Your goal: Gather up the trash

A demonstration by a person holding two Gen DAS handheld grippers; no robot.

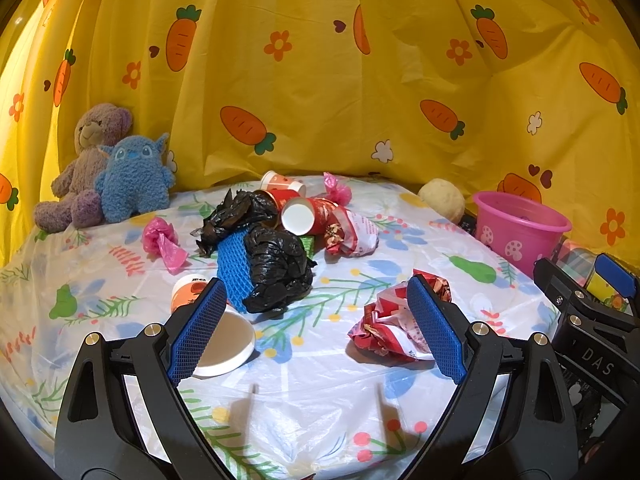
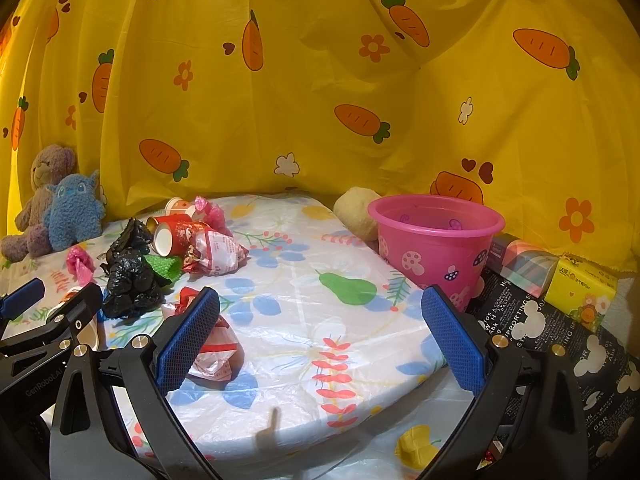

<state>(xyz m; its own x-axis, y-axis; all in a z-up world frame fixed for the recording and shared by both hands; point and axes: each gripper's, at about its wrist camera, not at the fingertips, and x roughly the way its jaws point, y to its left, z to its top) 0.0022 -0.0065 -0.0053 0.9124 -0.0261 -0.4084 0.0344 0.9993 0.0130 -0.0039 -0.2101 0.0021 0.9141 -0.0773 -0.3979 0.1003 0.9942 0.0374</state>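
Observation:
Trash lies on a round table with a floral cover (image 1: 320,380). A pile in the middle holds black plastic bags (image 1: 280,264), a blue foam net (image 1: 234,268), red paper cups (image 1: 298,216) and a crumpled wrapper (image 1: 354,232). A crumpled red-white wrapper (image 1: 384,328) lies by my left gripper's right finger; it also shows in the right wrist view (image 2: 212,344). A white cup (image 1: 224,344) lies by the left finger. My left gripper (image 1: 316,328) is open and empty above the table. My right gripper (image 2: 320,340) is open and empty. A pink bucket (image 2: 436,244) stands at the right.
Pink bags (image 1: 164,240) lie left of the pile. Two plush toys (image 1: 104,176) sit at the back left. A yellowish ball (image 2: 356,212) sits behind the bucket. Tissue packs (image 2: 580,288) and a black patterned cloth (image 2: 560,340) lie right of the table. A yellow carrot-print curtain (image 1: 320,80) hangs behind.

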